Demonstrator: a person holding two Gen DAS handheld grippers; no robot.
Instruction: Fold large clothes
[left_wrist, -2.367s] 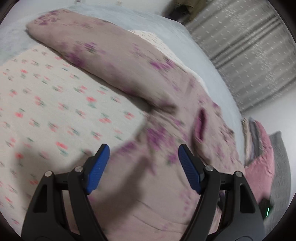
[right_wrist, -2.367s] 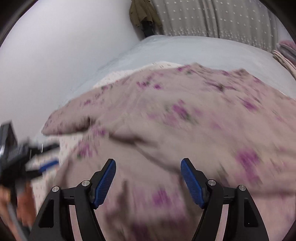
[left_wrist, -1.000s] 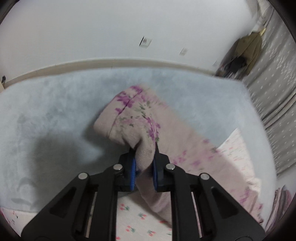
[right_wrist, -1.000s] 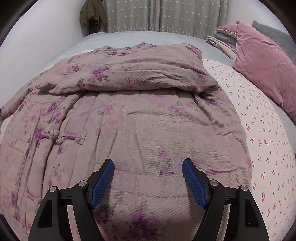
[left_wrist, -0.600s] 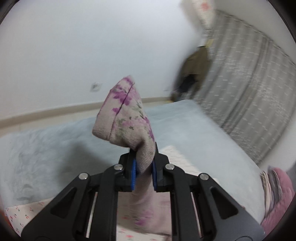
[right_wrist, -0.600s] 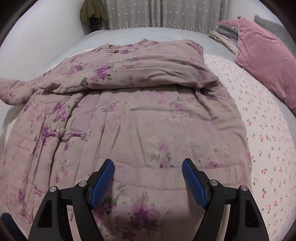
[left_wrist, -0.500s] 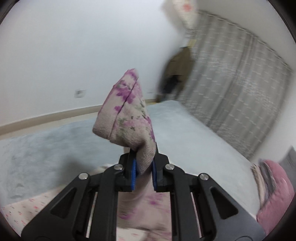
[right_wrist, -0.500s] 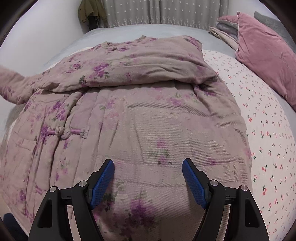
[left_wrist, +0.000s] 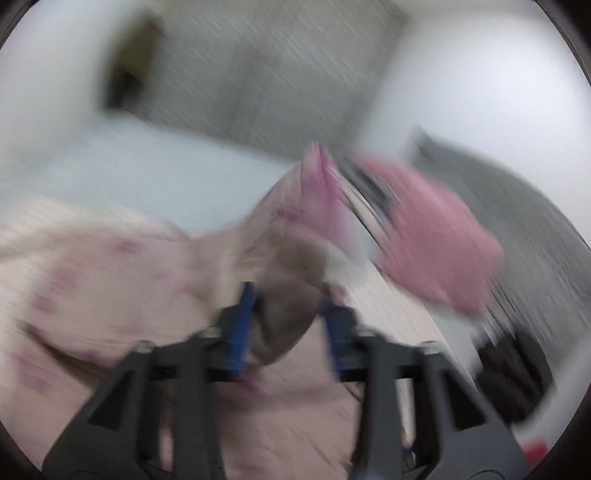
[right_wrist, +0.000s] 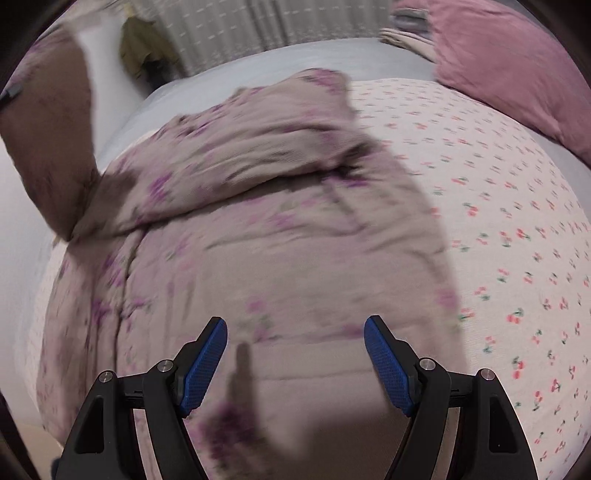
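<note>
Sleeve (left_wrist: 291, 295) of the floral coat (right_wrist: 280, 236) sits between the left gripper (left_wrist: 286, 325) jaws, just opening, pink pillow (left_wrist: 436, 243) at two o'clock; right gripper (right_wrist: 295, 354) gapes empty above the coat's hem.

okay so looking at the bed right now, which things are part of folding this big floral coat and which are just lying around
Part of the job:
- floral coat
- its sleeve, between the left claw blades, which have just been opening
- right claw, open above the hem

Just lying about:
- pink pillow
- cherry-print sheet
- olive jacket
- curtain
</note>
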